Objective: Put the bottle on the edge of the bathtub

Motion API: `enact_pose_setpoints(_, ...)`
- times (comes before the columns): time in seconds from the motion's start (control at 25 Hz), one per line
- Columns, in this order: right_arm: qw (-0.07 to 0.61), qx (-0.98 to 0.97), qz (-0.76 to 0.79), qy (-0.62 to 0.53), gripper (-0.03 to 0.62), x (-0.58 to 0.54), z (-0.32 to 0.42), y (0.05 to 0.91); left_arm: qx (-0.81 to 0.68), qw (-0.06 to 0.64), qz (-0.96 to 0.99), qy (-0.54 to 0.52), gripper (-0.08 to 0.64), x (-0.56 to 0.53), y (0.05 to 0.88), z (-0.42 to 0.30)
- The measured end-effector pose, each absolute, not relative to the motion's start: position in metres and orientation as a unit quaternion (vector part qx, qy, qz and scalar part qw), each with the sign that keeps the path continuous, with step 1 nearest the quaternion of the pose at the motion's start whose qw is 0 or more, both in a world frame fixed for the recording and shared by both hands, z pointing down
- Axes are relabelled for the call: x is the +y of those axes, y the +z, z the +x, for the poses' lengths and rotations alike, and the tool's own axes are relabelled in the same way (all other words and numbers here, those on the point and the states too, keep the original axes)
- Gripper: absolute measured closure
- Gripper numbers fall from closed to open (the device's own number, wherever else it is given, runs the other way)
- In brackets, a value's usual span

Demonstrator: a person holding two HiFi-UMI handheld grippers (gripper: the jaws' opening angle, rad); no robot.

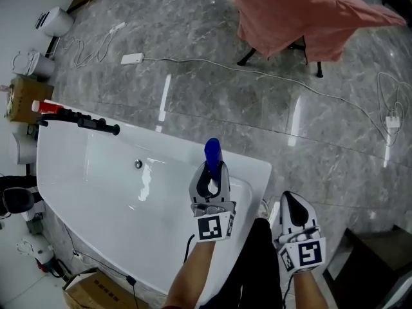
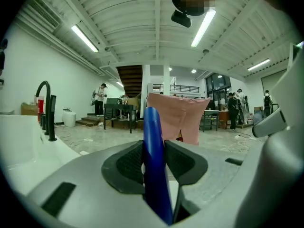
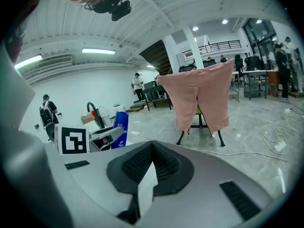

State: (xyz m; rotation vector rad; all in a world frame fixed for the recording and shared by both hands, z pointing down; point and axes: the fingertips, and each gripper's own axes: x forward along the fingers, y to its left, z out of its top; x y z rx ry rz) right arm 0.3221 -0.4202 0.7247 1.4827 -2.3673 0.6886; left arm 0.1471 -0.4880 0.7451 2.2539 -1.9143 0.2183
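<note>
A blue bottle (image 1: 212, 152) stands upright between the pads of my left gripper (image 1: 211, 172), which is shut on it. The bottle hangs over the near right end of the white bathtub (image 1: 252, 167), close to its rim. In the left gripper view the bottle (image 2: 153, 151) fills the gap of the left gripper (image 2: 154, 167), with both dark pads pressed against its sides. My right gripper (image 1: 295, 212) is lower right, off the tub over the floor, shut with nothing in it. The right gripper view shows its pads (image 3: 164, 165) meeting, and the bottle (image 3: 121, 127) off to the left.
A black faucet (image 1: 84, 122) sits on the tub's far left rim. A pink cloth (image 1: 309, 11) drapes a stand on the marble floor beyond. White cables (image 1: 193, 62) cross the floor. Cardboard boxes (image 1: 29, 98) stand at left. People move in the far background.
</note>
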Motion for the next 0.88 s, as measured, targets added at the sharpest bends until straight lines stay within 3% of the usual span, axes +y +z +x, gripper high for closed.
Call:
enact_pose_setpoints(0.32, 0.131, -0.814, 0.515, 0.237, 0.596, -0.419, 0.325, 0.722, -0.646, 0.036, 0.761, 0.040, 0.420, -0.527, 0.716, 0.153)
enact_pose_setpoints(0.88, 0.131, -0.816, 0.510, 0.238, 0.596, -0.420, 0.320, 0.725, -0.661, 0.044, 0.749, 0.029, 0.420, -0.514, 0.730, 0.147)
